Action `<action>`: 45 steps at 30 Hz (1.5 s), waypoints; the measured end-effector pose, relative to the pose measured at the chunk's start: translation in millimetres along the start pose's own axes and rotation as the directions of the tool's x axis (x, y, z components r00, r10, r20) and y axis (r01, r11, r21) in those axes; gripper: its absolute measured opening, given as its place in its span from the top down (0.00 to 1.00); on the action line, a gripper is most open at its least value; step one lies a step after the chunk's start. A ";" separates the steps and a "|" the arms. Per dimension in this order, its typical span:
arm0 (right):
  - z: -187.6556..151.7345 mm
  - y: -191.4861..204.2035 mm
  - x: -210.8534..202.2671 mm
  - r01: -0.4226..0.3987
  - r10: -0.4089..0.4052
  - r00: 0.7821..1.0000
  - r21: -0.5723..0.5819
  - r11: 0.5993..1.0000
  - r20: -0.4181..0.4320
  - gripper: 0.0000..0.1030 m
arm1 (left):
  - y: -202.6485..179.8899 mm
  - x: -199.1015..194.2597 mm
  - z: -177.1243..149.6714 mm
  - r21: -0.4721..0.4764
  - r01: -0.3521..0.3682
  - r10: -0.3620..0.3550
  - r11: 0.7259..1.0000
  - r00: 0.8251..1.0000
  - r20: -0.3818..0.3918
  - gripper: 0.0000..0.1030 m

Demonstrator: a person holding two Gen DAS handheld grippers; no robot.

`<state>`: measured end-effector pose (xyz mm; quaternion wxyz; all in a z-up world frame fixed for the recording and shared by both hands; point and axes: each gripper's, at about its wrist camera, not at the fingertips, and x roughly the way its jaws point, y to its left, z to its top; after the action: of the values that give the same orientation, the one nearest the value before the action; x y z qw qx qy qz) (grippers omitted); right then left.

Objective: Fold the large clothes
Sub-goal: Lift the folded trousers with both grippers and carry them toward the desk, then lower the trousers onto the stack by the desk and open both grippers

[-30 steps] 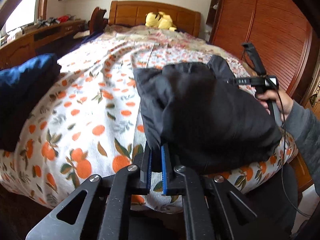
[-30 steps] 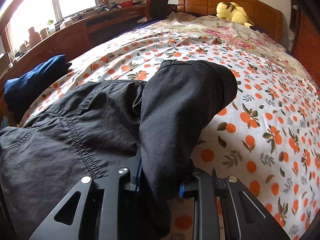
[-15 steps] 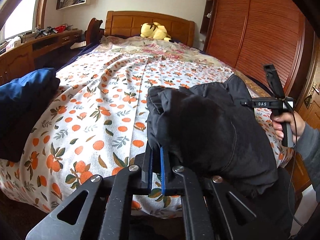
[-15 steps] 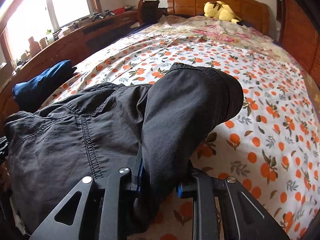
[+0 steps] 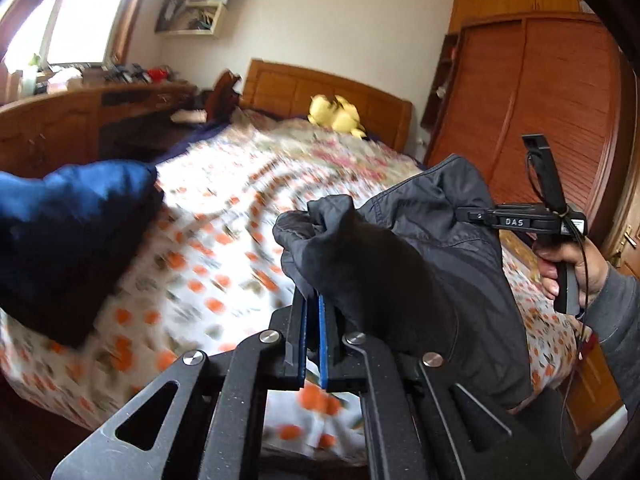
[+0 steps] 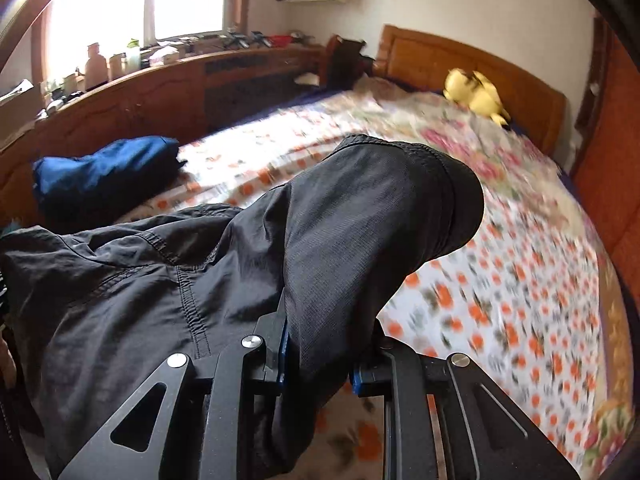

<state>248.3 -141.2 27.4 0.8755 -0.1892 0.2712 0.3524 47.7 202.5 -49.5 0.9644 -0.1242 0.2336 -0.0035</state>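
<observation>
A large black garment (image 5: 400, 272) hangs bunched above the foot of the bed (image 5: 224, 208), held up by both grippers. My left gripper (image 5: 313, 320) is shut on a gathered edge of it, with cloth spilling over the right finger. In the left wrist view my right gripper (image 5: 476, 214) pinches the garment's far corner, and a hand (image 5: 568, 268) holds its handle. In the right wrist view the right gripper (image 6: 320, 364) is shut on a thick fold of the black garment (image 6: 140, 300), which drapes away to the left. Cloth hides the fingertips.
A folded blue garment (image 5: 68, 216) lies on the bed's left edge, also in the right wrist view (image 6: 104, 172). A yellow plush toy (image 5: 338, 114) sits by the headboard. A wooden sideboard (image 6: 160, 92) runs along the left, and a wooden wardrobe (image 5: 552, 100) stands on the right.
Both grippers have risen and carried the black garment up off the orange-print bedspread. The garment has bunched closer between them, and both views now tilt higher into the room.
</observation>
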 end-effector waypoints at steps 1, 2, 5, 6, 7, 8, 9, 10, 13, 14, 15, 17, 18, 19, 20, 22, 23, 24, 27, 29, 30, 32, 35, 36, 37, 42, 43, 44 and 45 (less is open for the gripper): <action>12.3 9.6 3.6 -0.007 0.007 1.000 -0.019 1.000 0.007 0.79 | 8.4 -5.7 8.4 0.005 -0.012 0.012 1.000 1.000 0.017 0.95; 26.7 19.7 7.3 -0.017 0.018 1.000 -0.033 0.999 0.020 0.79 | 16.3 -10.2 15.8 0.006 -0.024 0.024 1.000 0.999 0.030 0.95; 65.4 47.9 18.1 -0.053 0.057 0.997 -0.071 0.996 0.056 0.79 | 51.0 -26.7 47.0 0.022 -0.102 0.101 0.995 0.993 0.066 0.95; 80.4 59.6 24.2 -0.066 0.072 0.995 -0.086 0.994 0.067 0.79 | 60.1 -30.5 52.7 0.023 -0.120 0.118 0.992 0.990 0.072 0.95; 93.6 71.7 30.2 -0.076 0.084 0.994 -0.102 0.992 0.076 0.79 | 74.6 -36.8 63.4 0.022 -0.151 0.149 0.988 0.985 0.082 0.95; 106.4 83.9 36.6 -0.085 0.096 0.992 -0.120 0.989 0.083 0.79 | 85.8 -41.1 71.1 0.021 -0.173 0.171 0.985 0.982 0.085 0.95; 121.1 98.8 44.3 -0.096 0.109 0.990 -0.140 0.986 0.087 0.79 | 98.6 -46.8 80.1 0.019 -0.200 0.197 0.980 0.976 0.091 0.95; 133.8 111.8 52.1 -0.107 0.121 0.989 -0.153 0.982 0.089 0.79 | 113.7 -53.2 89.9 0.014 -0.230 0.228 0.973 0.969 0.097 0.95; 179.1 157.3 77.6 -0.140 0.163 0.982 -0.202 0.969 0.100 0.79 | 151.8 -66.1 112.0 0.010 -0.316 0.314 0.949 0.944 0.104 0.95; 191.2 169.1 84.5 -0.149 0.175 0.979 -0.218 0.965 0.105 0.79 | 163.0 -70.1 117.1 0.006 -0.342 0.339 0.940 0.935 0.107 0.95; 203.8 181.6 92.3 -0.159 0.188 0.976 -0.230 0.960 0.110 0.79 | 178.1 -75.5 123.8 -0.001 -0.381 0.379 0.924 0.918 0.113 0.95; 226.6 207.3 107.8 -0.186 0.218 0.969 -0.243 0.952 0.115 0.79 | 196.7 -82.1 128.6 -0.008 -0.433 0.430 0.901 0.894 0.121 0.95; 234.9 218.1 114.4 -0.197 0.231 0.966 -0.248 0.948 0.118 0.79 | 207.1 -84.6 131.0 -0.010 -0.461 0.459 0.887 0.880 0.122 0.95; 243.4 231.6 122.1 -0.208 0.245 0.962 -0.256 0.944 0.121 0.79 | 221.0 -87.6 133.5 -0.014 -0.494 0.492 0.869 0.862 0.122 0.95; 248.7 239.3 129.6 -0.218 0.256 0.959 -0.259 0.941 0.123 0.79 | 228.8 -89.1 133.2 -0.020 -0.508 0.507 0.861 0.854 0.121 0.95; 254.9 257.1 147.3 -0.243 0.279 0.952 -0.241 0.940 0.127 0.77 | 254.3 -90.6 130.6 -0.042 -0.546 0.547 0.837 0.831 0.101 0.95; 254.3 258.3 159.4 -0.246 0.279 0.952 -0.236 0.940 0.122 0.76 | 267.5 -89.3 127.2 -0.056 -0.566 0.569 0.823 0.818 0.091 0.95; 252.2 264.7 170.2 -0.248 0.277 0.954 -0.221 0.943 0.115 0.75 | 276.5 -85.9 123.4 -0.059 -0.584 0.587 0.810 0.806 0.079 0.95; 242.3 276.1 202.7 -0.247 0.258 0.966 -0.192 0.950 0.034 0.68 | 300.2 -76.0 106.3 -0.078 -0.613 0.617 0.786 0.786 0.040 0.95; 236.6 279.2 221.9 -0.242 0.242 0.970 -0.190 0.952 -0.023 0.65 | 304.7 -75.7 93.7 -0.093 -0.619 0.623 0.780 0.782 0.025 0.95; 234.6 281.2 222.9 -0.229 0.229 0.973 -0.197 0.953 -0.023 0.58 | 308.7 -74.4 89.5 -0.098 -0.625 0.630 0.774 0.776 0.021 0.95; 231.7 284.2 218.8 -0.207 0.211 0.977 -0.218 0.954 -0.002 0.48 | 316.1 -77.0 82.4 -0.117 -0.627 0.633 0.770 0.774 0.023 0.95; 235.1 294.6 203.8 -0.195 0.211 0.976 -0.225 0.955 0.052 0.39 | 319.5 -80.5 83.2 -0.125 -0.616 0.622 0.778 0.783 0.019 0.95; 234.6 294.0 197.8 -0.198 0.219 0.973 -0.226 0.954 0.074 0.38 | 320.3 -80.2 84.8 -0.124 -0.614 0.620 0.780 0.784 0.017 0.95; 230.4 296.7 192.0 -0.215 0.242 0.966 -0.231 0.949 0.093 0.38 | 319.9 -80.9 83.7 -0.124 -0.609 0.615 0.783 0.788 0.015 0.95; 203.2 326.1 170.5 -0.428 0.455 0.890 -0.279 0.860 0.038 0.38 | 307.9 -89.8 81.9 -0.123 -0.618 0.625 0.777 0.780 0.029 0.71; 196.7 335.8 169.1 -0.458 0.484 0.875 -0.289 0.841 0.020 0.38 | 305.2 -93.7 83.4 -0.122 -0.617 0.626 0.777 0.779 0.045 0.62; 191.8 342.7 169.4 -0.466 0.492 0.871 -0.300 0.832 0.012 0.38 | 302.1 -99.0 83.5 -0.125 -0.609 0.618 0.784 0.784 0.060 0.61; 186.5 350.7 171.1 -0.458 0.484 0.875 -0.311 0.833 0.006 0.38 | 299.7 -102.0 83.9 -0.127 -0.604 0.613 0.787 0.787 0.060 0.59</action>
<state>163.0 282.7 19.9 0.7332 -0.2322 0.2153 0.6017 -20.7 519.5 -3.6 0.9167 -0.0906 0.2136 0.3253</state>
